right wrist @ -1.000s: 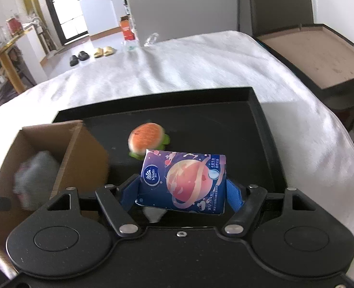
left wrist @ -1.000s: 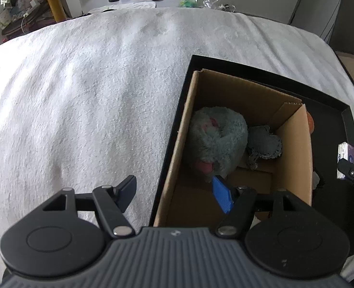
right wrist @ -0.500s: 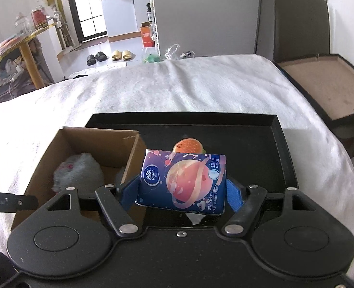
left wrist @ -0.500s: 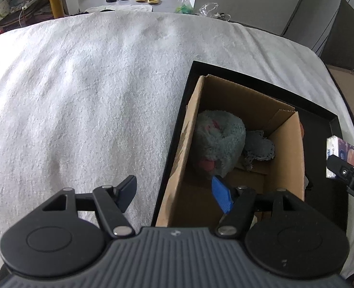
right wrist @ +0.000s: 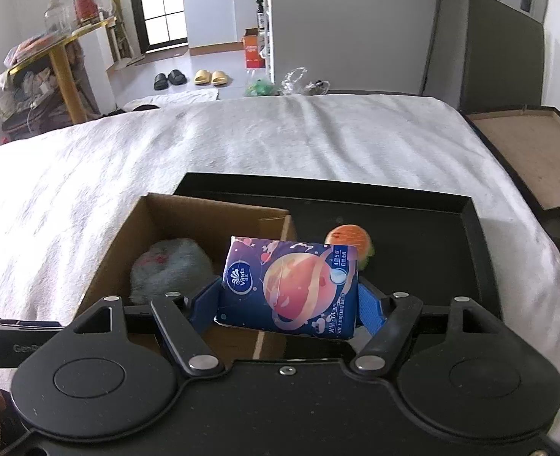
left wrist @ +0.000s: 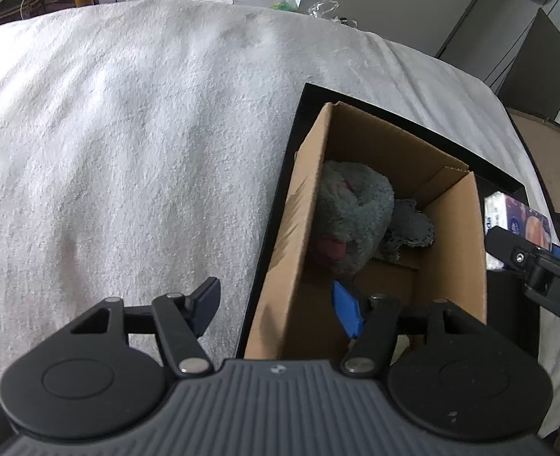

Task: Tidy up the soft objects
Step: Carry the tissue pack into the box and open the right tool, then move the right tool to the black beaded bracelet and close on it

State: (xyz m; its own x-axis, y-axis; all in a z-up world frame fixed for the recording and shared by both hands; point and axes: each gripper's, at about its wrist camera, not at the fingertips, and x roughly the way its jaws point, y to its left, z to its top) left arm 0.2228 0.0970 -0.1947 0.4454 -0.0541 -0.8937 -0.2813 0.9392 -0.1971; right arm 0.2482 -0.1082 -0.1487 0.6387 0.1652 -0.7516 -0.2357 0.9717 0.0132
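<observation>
Tissues (right wrist: 289,288), a soft pack with a planet print, are sitting crosswise between the blue pads of the right gripper (right wrist: 288,300), which is pinching the pack at its two short ends. The pack's long axis is running left to right, across the fingers. It is hanging just right of the box (right wrist: 200,224), near that box's right wall, with the open top lying to the left and slightly far. A grey plush (right wrist: 170,266) is already lying inside, filling the far part; the near part looks free. An orange toy (right wrist: 350,241) is resting on the black tray (right wrist: 424,224) behind the pack. The left gripper (left wrist: 276,309) is hovering open and empty, straddling the box's near left wall, so the right one is plainly the nearer for the drop.
</observation>
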